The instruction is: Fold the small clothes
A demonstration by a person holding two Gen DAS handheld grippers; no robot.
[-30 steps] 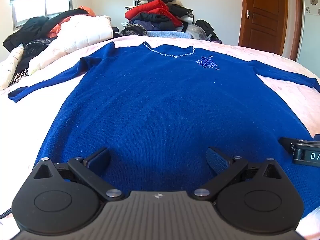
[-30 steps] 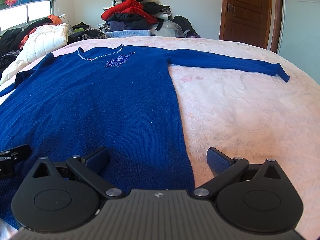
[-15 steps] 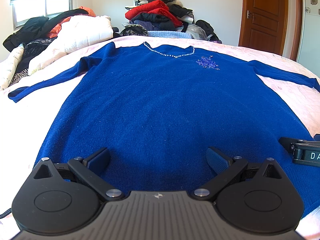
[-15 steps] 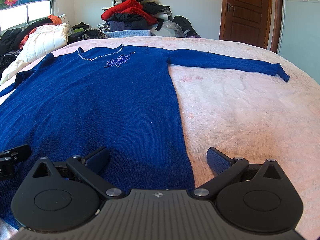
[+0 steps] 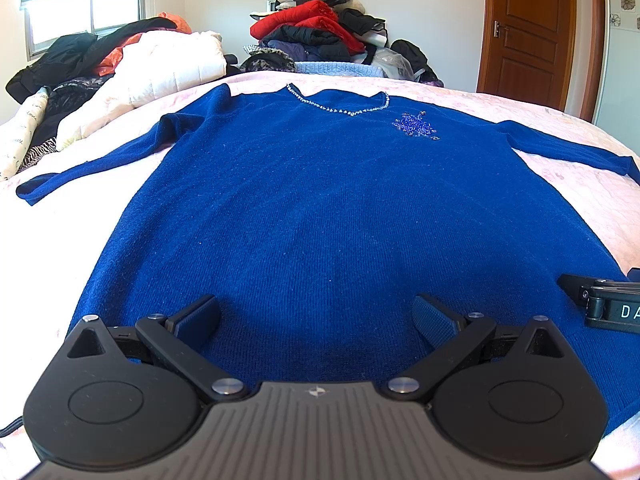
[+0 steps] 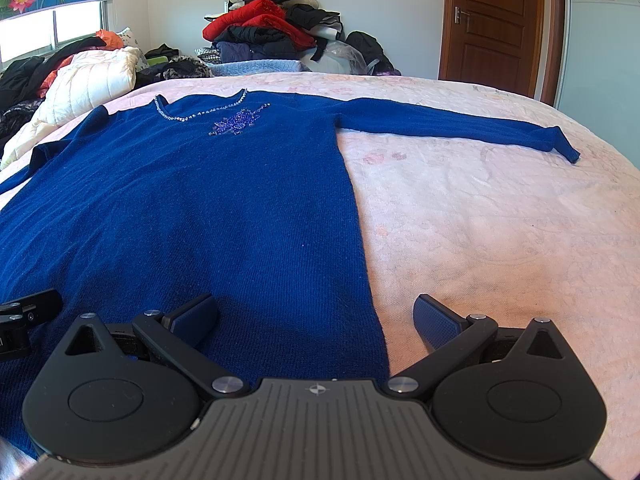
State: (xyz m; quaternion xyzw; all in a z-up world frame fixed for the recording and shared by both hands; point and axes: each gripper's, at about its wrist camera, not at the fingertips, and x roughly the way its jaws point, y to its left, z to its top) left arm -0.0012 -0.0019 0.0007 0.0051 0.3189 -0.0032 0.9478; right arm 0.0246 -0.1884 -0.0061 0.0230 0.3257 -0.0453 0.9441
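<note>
Folding not begun: both claws, left [image 5: 316, 320] and right [image 6: 316, 318], gape empty over the blue sweater [image 5: 320, 208] hem just ahead; next, pinch it

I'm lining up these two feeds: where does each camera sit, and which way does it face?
Left wrist: on the left gripper, open, low over the blue sweater hem, facing its neckline; right gripper at the frame's right.
Right wrist: on the right gripper, open, straddling the sweater's right edge over the bed.
Shared: sweater, clothes pile, door.

left gripper [image 5: 316, 316] jaws apart | blue sweater [image 5: 320, 216] flat, hem apparently beneath
</note>
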